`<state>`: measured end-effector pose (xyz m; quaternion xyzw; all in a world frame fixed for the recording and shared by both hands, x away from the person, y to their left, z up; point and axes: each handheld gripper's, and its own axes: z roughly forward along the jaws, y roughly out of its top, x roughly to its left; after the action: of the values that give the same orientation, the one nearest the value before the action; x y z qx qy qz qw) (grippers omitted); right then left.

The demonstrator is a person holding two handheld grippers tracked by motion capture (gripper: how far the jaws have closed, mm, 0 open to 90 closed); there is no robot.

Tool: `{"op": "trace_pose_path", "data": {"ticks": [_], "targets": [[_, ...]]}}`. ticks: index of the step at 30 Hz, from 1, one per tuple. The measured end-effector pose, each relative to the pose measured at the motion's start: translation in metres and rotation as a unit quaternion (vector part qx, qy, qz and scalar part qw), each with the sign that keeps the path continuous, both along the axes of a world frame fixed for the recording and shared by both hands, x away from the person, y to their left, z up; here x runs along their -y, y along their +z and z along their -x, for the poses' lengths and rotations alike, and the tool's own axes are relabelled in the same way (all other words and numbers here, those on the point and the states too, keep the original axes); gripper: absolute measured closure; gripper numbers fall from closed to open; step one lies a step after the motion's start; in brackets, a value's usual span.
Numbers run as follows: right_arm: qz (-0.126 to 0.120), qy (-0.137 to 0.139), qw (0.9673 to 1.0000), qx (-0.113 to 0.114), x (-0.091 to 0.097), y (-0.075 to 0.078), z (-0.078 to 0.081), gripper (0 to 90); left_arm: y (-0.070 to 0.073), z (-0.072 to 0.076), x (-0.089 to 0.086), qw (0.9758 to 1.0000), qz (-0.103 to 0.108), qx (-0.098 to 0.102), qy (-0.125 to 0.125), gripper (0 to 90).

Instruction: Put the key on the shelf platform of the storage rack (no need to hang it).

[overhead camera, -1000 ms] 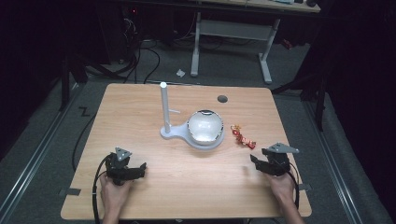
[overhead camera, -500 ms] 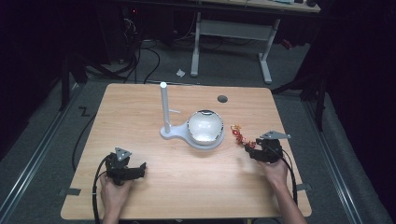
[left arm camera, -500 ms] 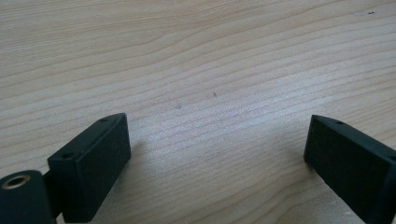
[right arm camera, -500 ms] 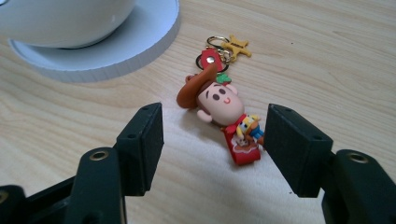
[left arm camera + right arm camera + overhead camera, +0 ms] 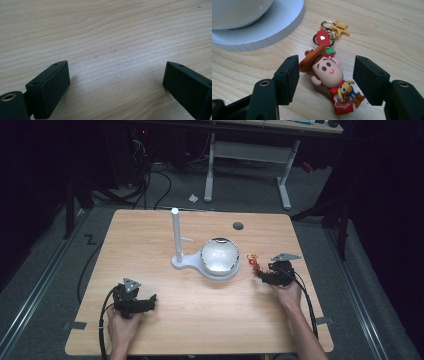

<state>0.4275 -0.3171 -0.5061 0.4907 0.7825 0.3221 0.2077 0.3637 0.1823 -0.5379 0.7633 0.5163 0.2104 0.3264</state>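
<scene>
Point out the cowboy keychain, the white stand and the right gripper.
cowboy keychain (image 5: 327,71): right gripper view, on the figure's face.
white stand (image 5: 176,236): high view, on the upright post.
right gripper (image 5: 326,75): right gripper view, midway between its fingertips.

The left tool (image 5: 134,300) and the right tool (image 5: 278,272) were black, each topped by a grey three-cornered plate and trailing a black cable. Their jaws were blocky, flat-faced black pads with small round screw holes near the edges. The person's forearms were bare, with no sleeves in sight.
</scene>
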Motion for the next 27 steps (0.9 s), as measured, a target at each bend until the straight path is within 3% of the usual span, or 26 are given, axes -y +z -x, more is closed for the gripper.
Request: {"op": "trace_pose_path", "data": {"ticks": [5,7,14,27], "targets": [[-0.011,0.004,0.9999,-0.004,-0.002,-0.004,-0.006,38.9,0.0,0.0,0.0,1.0,0.0,0.0,0.0,7.5],[0.006,0.013,0.9998,-0.015,-0.007,-0.008,-0.009,39.2,0.0,0.0,0.0,1.0,0.0,0.0,0.0,7.5],[0.019,0.016,0.9994,-0.025,-0.014,-0.015,-0.016,41.2,0.0,0.0,0.0,1.0,0.0,0.0,0.0,7.5],[0.015,0.022,0.9996,-0.014,-0.013,-0.017,-0.017,46.4,0.0,0.001,0.0,1.0,-0.001,0.0,0.0,8.1]]}}
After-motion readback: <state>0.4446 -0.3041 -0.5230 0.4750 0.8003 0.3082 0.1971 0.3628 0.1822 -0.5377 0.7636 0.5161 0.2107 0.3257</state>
